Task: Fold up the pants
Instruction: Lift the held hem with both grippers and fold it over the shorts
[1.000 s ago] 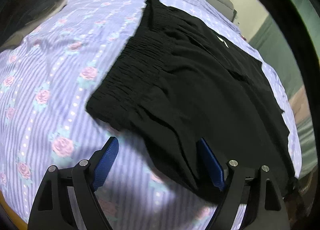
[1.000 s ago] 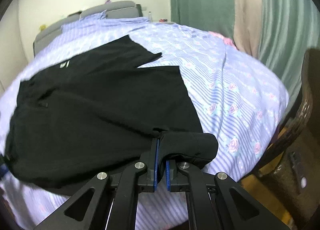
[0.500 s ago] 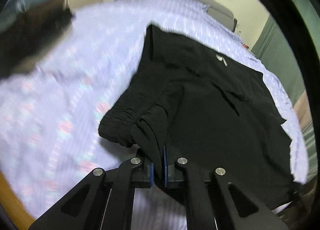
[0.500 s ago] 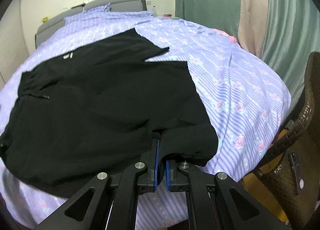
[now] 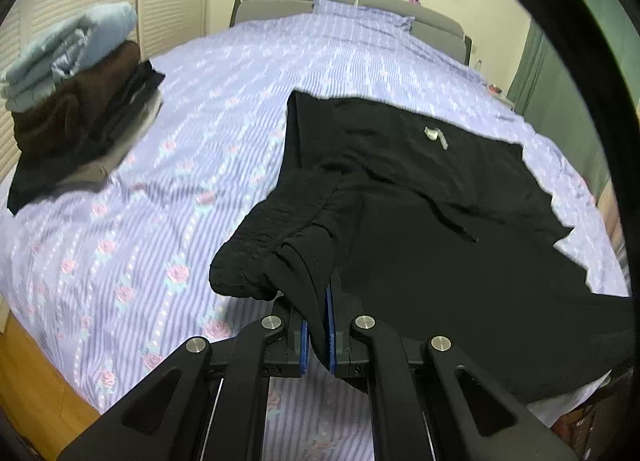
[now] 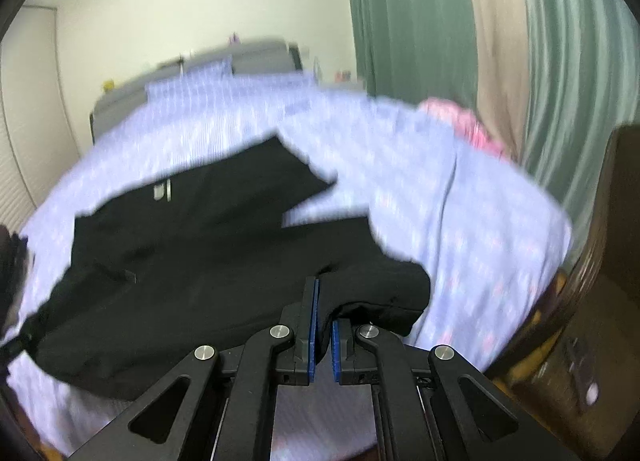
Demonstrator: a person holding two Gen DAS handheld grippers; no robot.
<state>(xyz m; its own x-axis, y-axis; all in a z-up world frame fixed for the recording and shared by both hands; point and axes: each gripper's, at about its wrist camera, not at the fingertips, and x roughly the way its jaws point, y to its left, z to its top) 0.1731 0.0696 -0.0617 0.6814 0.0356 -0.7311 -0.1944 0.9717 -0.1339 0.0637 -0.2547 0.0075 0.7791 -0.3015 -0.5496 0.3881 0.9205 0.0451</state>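
Observation:
Black pants [image 5: 440, 221] lie spread on a purple flowered bed sheet [image 5: 200, 133]. My left gripper [image 5: 316, 325] is shut on the near corner of the gathered waistband, which is lifted and bunched over the jaws. My right gripper [image 6: 323, 325] is shut on the near leg's hem of the pants [image 6: 200, 245], lifted off the bed. A small white logo [image 5: 434, 135] shows on the far leg. The right wrist view is blurred by motion.
A stack of folded clothes [image 5: 72, 101] sits on the bed at far left. A grey headboard [image 5: 360, 9] is at the back. Green and beige curtains [image 6: 500, 61] hang at right. A brown wicker chair [image 6: 600, 301] stands beside the bed's right edge.
My left gripper closed on the waistband corner and lifted it. Both grippers have risen and tilted up, raising the near edge of the pants.

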